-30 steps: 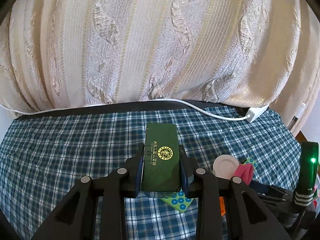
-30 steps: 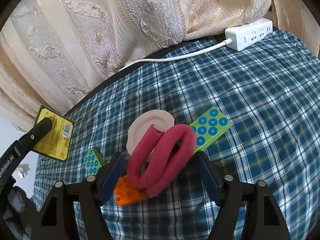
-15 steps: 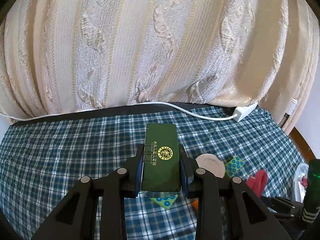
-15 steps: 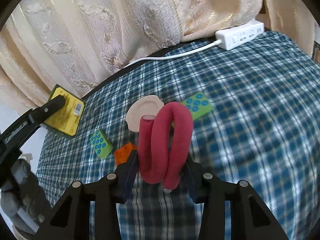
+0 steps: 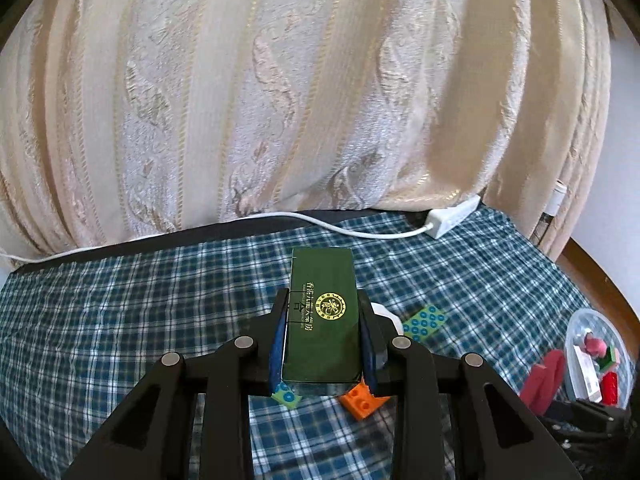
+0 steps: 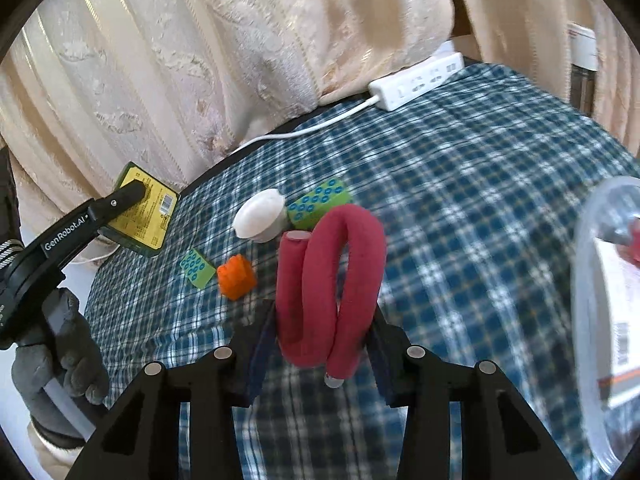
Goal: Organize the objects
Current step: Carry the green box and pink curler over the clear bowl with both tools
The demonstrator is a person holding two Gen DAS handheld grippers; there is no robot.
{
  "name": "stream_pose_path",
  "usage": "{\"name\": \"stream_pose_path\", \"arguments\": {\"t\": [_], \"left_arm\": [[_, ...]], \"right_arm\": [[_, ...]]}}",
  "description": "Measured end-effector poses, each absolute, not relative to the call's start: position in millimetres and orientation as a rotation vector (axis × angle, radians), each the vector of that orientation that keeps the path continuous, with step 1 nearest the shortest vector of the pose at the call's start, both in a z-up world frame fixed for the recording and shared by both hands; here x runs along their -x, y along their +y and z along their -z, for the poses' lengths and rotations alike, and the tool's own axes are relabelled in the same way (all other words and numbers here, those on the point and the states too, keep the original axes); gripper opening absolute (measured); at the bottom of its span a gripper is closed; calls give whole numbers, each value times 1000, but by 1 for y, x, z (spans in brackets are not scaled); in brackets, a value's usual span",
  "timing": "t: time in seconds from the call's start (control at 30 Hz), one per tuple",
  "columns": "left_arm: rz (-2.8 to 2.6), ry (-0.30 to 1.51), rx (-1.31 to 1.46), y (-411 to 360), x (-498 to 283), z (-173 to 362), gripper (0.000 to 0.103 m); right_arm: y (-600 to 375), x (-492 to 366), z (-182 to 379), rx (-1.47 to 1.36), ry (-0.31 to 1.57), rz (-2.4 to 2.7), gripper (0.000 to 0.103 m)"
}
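My left gripper (image 5: pixel 322 312) is shut on a dark green box (image 5: pixel 322 320) with a gold emblem, held above the plaid cloth; its yellow underside shows in the right wrist view (image 6: pixel 140 212). My right gripper (image 6: pixel 324 320) is shut on a bent red foam roller (image 6: pixel 332 280), lifted above the cloth. On the cloth lie a white round lid (image 6: pixel 258 220), two green blocks with blue dots (image 6: pixel 320 208) (image 6: pixel 197 268) and an orange brick (image 6: pixel 237 276). A clear plastic tub (image 6: pixel 600 320) with several items stands at the right.
A white power strip (image 6: pixel 418 80) with its cable lies at the back edge of the blue plaid cloth (image 6: pixel 480 200). A cream patterned curtain (image 5: pixel 280 100) hangs behind. A bottle (image 6: pixel 582 64) stands at the far right.
My right gripper closed on the red roller, lifted it and swung right, bringing the tub into view. My left gripper rose with the green box still held.
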State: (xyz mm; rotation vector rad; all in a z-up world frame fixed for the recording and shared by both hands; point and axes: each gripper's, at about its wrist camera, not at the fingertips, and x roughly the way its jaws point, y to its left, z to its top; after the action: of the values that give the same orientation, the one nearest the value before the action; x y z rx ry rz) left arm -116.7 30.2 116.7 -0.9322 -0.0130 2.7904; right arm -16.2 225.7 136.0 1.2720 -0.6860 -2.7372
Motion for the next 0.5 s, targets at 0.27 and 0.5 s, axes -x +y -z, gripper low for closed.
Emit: {"name": "stream_pose_path", "arguments": {"t": [0.27, 0.5], "left_arm": [[-2748, 25, 926, 50, 107, -113, 31], [-2716, 45, 931, 63, 101, -109, 31]], "right_arm": [[259, -16, -154, -1214, -714, 2851, 46], [296, -51, -164, -1174, -787, 2946, 46]]}}
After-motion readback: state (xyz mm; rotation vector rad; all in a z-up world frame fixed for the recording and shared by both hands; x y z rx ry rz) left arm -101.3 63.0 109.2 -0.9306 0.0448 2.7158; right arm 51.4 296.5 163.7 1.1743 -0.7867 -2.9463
